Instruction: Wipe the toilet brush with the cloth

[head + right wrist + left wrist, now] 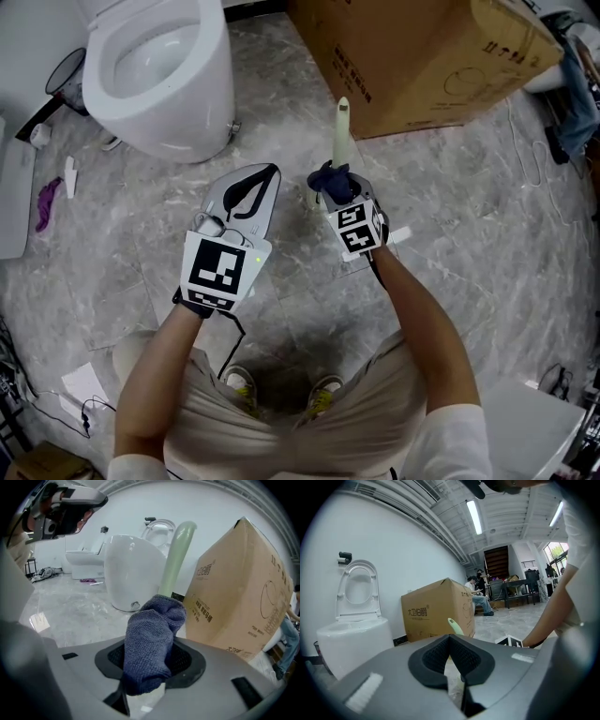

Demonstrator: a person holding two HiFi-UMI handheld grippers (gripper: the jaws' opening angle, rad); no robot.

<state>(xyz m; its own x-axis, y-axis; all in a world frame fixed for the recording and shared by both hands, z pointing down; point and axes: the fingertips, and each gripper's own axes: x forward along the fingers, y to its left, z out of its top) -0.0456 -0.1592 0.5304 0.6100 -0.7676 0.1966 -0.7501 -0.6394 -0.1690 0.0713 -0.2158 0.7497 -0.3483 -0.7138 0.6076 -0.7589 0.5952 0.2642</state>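
My right gripper (342,195) pinched the blue cloth (152,641). The toilet brush (176,557) stood upright on the floor just beyond it, between the toilet (159,66) and the cardboard box (422,52). I couldn't tell whether cloth and handle touched. My left gripper (265,180), jaws pressed together on nothing, sat farther left. With the handle's long axis vertical, I judged the wipe should run along it.
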